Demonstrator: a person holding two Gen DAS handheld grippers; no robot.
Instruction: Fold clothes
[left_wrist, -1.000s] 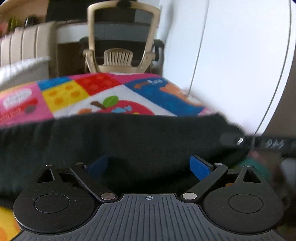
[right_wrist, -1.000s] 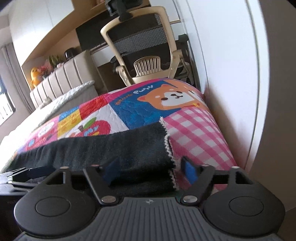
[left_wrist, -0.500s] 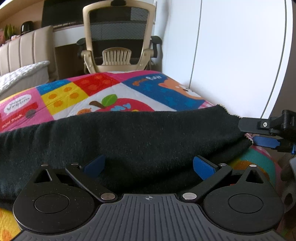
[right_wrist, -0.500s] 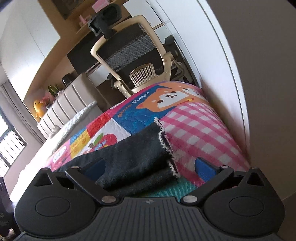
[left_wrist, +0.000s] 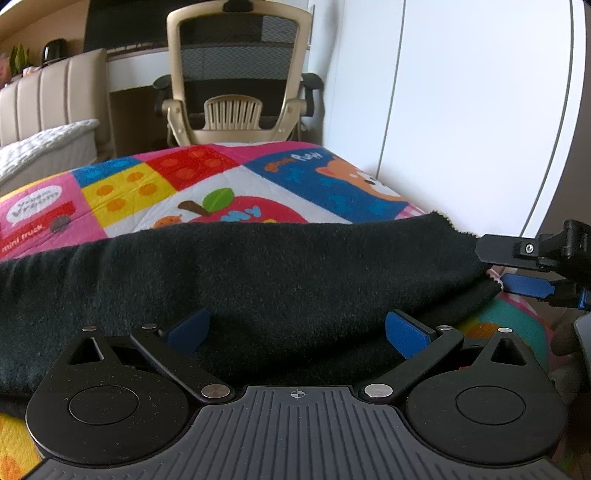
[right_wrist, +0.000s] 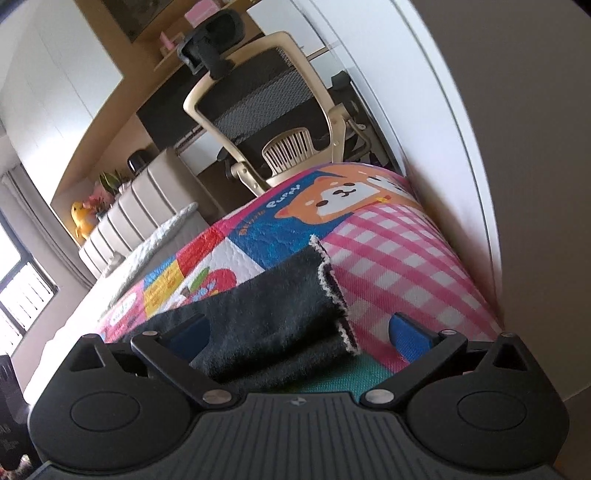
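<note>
- The left gripper (left_wrist: 297, 326) stood with its blue pads wide apart and the dark cloth (left_wrist: 258, 280) lying between them, gripped by neither; any forward nudge from here would likely have rucked the near fold.
- The right gripper (right_wrist: 297, 328) was spread to its widest and held nothing, the cloth's white-stitched end (right_wrist: 334, 295) lying loose between its fingers. In the left view one finger looked to touch that end, so pulling away could have dragged it.
- The cloth lay folded in a long band across the patchwork quilt (left_wrist: 236, 184), its layers uneven at the right end; I judged that the top layer might slip or spring open.
- Beyond, the quilt curved down toward the white wall (right_wrist: 454, 206), where a shoved cloth could slide off.
</note>
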